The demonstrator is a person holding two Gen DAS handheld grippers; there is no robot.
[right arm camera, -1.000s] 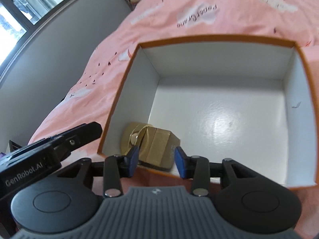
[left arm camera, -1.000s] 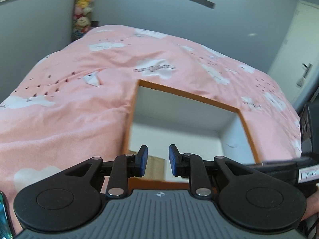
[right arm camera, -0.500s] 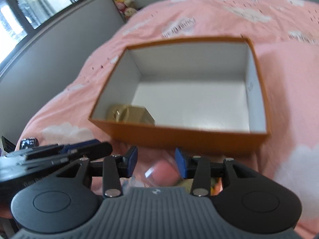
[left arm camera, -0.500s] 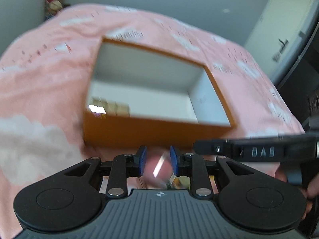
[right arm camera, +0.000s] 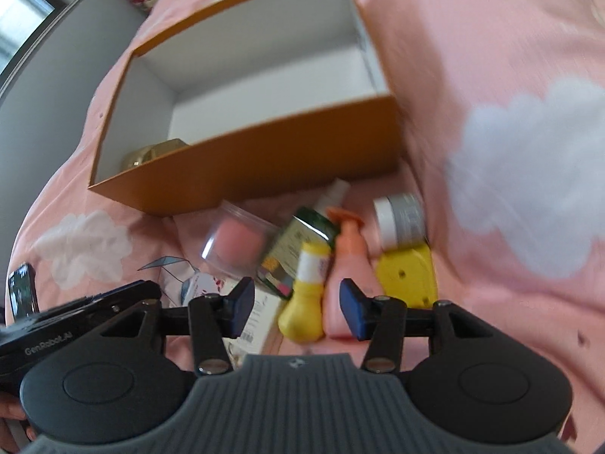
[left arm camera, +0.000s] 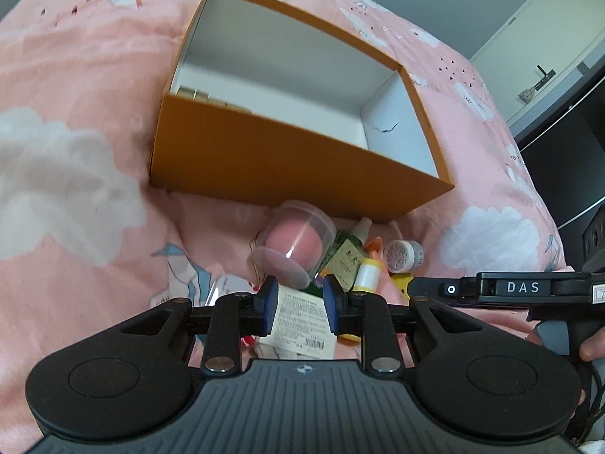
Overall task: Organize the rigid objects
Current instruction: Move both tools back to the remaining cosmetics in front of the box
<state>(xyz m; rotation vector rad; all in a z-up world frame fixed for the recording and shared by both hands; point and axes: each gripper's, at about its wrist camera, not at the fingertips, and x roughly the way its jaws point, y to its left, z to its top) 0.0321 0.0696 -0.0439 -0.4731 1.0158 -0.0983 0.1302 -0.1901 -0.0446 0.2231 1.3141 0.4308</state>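
— How do your fingers stand?
— Your left gripper (left arm camera: pixel 299 304) is narrow. The white carton (left arm camera: pixel 300 321), in front of the orange box (right arm camera: pixel 264 159), shows in its gap, but I can't tell whether the pads touch it. Your right gripper's (right arm camera: pixel 297 308) jaws have just been opening and grip nothing.
— Which is nearest?
— The yellow bottle (right arm camera: pixel 308 302), also in front of the box, just beyond your right pads. Its long axis points boxward, so they'd close across it. It's a bedroom with a soft pink bedspread (right arm camera: pixel 491 56); things may sink
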